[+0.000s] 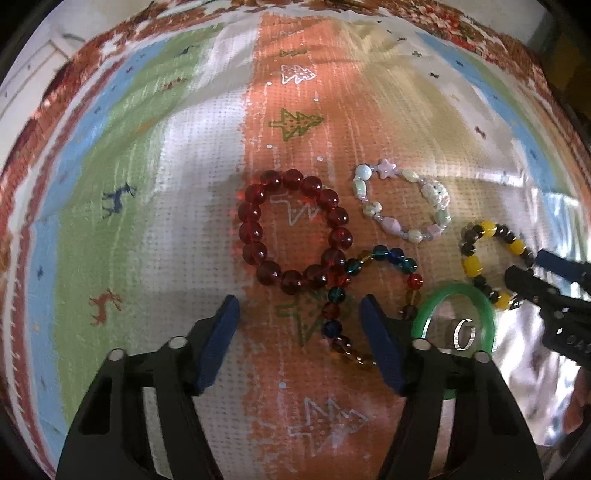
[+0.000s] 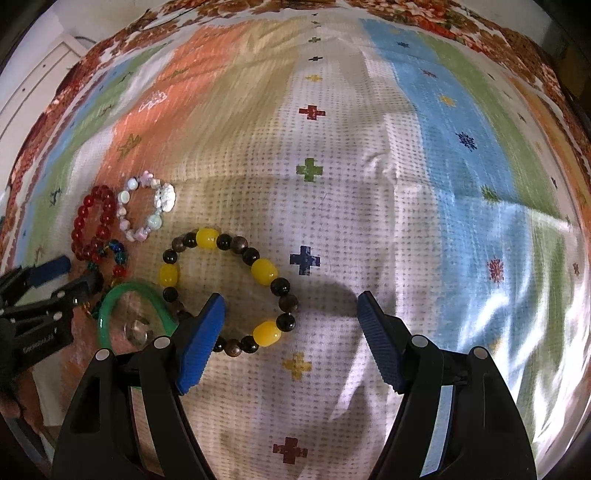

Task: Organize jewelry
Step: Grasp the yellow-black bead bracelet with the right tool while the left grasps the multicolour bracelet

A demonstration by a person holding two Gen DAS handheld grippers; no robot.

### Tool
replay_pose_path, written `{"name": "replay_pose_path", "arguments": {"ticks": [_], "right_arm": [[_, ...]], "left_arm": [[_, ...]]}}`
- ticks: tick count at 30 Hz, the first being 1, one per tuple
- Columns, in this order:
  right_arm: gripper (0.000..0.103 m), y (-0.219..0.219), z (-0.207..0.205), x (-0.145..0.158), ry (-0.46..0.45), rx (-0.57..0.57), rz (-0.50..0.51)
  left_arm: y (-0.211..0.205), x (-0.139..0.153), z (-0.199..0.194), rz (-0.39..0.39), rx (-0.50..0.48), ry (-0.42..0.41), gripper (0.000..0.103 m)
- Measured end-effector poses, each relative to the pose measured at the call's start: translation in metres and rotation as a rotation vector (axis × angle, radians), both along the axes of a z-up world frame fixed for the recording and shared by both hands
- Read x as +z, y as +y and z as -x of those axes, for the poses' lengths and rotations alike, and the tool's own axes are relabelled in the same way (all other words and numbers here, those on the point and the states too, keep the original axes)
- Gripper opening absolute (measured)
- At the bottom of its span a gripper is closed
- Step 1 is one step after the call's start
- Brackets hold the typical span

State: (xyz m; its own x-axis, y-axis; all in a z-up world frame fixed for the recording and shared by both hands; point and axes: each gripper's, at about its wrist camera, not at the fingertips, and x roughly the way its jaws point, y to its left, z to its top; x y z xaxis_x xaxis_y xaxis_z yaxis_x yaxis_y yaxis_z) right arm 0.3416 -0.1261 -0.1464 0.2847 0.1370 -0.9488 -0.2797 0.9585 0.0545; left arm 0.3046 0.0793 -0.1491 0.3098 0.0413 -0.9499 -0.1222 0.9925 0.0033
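Covering the whole surface: one patterned cloth (image 2: 369,184), striped and printed with crosses, trees and deer. Two grippers in view. Left gripper (image 1: 299,314) has its blue pads set wide apart with nothing between them but cloth and part of a bead strand. Right gripper (image 2: 288,310) likewise spread, holding nothing.

Jewelry count: six pieces, four bracelets, one bangle, one ring.
- Red bracelet (image 1: 291,230): one, ahead of the left gripper, slightly left of centre.
- Yellow-black bracelet (image 2: 229,291): one, ahead-left of the right gripper; its near arc passes behind the left pad (image 2: 201,341), contact cannot be judged.
- Mixed bracelet (image 1: 369,288) of teal, red and amber beads: one, looped between the left gripper's pads, touching the red bracelet.
- Pastel bracelet (image 1: 402,201): one, ahead-right of the left gripper, apart from the red one.
- Green bangle (image 1: 454,295): one, just right of the left gripper's right pad.
- Silver ring (image 1: 464,333): one, inside the bangle.

Room: all pieces cluster left of the right gripper; bare cloth ahead and to its right, out to the floral border (image 2: 461,33).
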Motion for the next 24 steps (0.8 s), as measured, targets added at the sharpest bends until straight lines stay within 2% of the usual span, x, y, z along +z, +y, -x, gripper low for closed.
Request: {"name": "replay_pose_path", "arguments": {"ticks": [2, 4, 6, 8, 11, 16, 24], "right_arm": [[0.057, -0.003, 0.0, 0.0, -0.002, -0.005, 0.018], [0.048, -0.004, -0.001, 0.001, -0.002, 0.007, 0.013], [0.027, -0.005, -0.001, 0.002, -0.002, 0.016, 0.006], [0.018, -0.004, 0.0, 0.002, -0.003, 0.029, 0.005], [0.01, -0.006, 0.002, 0.003, -0.006, 0.034, -0.002], [0.01, -0.011, 0.009, 0.01, -0.014, 0.038, -0.019], [0.01, -0.016, 0.029, 0.034, -0.055, 0.055, -0.049]], "left_arm": [[0.0, 0.0, 0.0, -0.014, -0.005, -0.003, 0.051], [0.001, 0.0, 0.0, -0.021, -0.011, -0.01, 0.045], [0.002, -0.001, 0.0, -0.025, -0.013, -0.012, 0.039], [0.003, 0.001, 0.001, -0.023, -0.015, -0.008, 0.01], [0.009, 0.003, 0.003, -0.005, -0.013, 0.001, 0.009], [0.018, 0.011, 0.008, 0.028, 0.006, 0.002, 0.009], [0.028, 0.036, 0.023, 0.098, 0.04, -0.052, 0.009]]}}
